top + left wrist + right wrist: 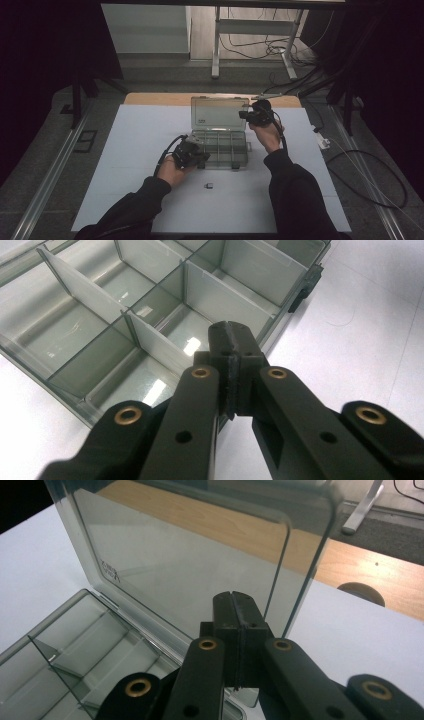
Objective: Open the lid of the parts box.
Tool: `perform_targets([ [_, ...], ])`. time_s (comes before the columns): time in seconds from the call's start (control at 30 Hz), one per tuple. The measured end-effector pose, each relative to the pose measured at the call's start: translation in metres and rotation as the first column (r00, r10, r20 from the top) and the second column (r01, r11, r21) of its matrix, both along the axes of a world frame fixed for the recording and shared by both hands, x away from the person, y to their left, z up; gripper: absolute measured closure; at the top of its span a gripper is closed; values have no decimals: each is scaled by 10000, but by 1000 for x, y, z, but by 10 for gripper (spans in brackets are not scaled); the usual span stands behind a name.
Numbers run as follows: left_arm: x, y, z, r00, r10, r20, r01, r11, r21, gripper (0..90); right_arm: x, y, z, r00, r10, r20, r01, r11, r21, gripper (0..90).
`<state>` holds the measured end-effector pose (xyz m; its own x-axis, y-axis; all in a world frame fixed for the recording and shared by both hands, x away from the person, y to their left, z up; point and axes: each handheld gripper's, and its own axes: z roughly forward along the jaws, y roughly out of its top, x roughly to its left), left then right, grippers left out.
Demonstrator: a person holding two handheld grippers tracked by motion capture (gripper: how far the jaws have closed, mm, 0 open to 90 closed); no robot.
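Organizer box: a clear plastic box with compartments, it lay near the middle of the white surface, toward the far side, with its lid open.
Lid: it stood upright at the far edge of the box; in the right gripper view the lid was transparent, and the wooden edge of the surface could be seen through it.
Compartments: in the left gripper view thin clear dividers split the tray into several cells; the cells in view looked empty.
Latch: a dark clip sat on the side wall of the tray, as the left gripper view showed.
Left tool: it was held at the near left corner of the box; in the left gripper view the left tool had its jaws pressed together with nothing between them, and the tips were over the near wall of the tray.
Right tool: it was raised at the right edge of the lid; in the right gripper view the right tool also had its jaws fully closed and empty, just in front of the lid. If the tips touched the lid, I could not tell.
Small dark object: it lay alone on the surface, nearer to the person than the box and apart from it; it was too small to identify.
Sleeves: dark, they came in from the near edge of the high view.
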<state>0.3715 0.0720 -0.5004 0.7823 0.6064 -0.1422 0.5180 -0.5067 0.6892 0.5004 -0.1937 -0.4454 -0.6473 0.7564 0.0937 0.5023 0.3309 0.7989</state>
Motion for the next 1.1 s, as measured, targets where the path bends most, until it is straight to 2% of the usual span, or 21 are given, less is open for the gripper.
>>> perform_targets([
  [0.17, 0, -1, 0, 10000, 18, 18, -18, 10000, 44, 894, -1, 0, -1, 9999, 51, -119, -51, 10000, -23, 880],
  [0.37, 1, -3, 2, 9999, 107, 29, -108, 9997, 205, 893, -8, 1, 5, 9995, 253, -167, -252, 9997, 58, 837],
  [0.5, 0, 1, 9, 9997, 178, 171, -178, 9998, -15, 883, -14, 0, 8, 9991, 354, -233, -354, 9994, 11, 796],
  [0.67, -2, 7, 17, 9990, 322, 311, -315, 9993, -215, 813, -21, 0, 11, 9984, 464, -331, -465, 9989, -5, 727],
  [0.9, -3, 15, 24, 9992, 358, 173, -352, 9988, -334, 691, -33, 0, 15, 9970, 624, -466, -628, 9980, -68, 647],
  [1.1, -6, 20, 28, 9995, 255, 177, -252, 9995, -167, 605, -45, -1, 19, 9960, 795, -406, -801, 9967, -145, 591],
])
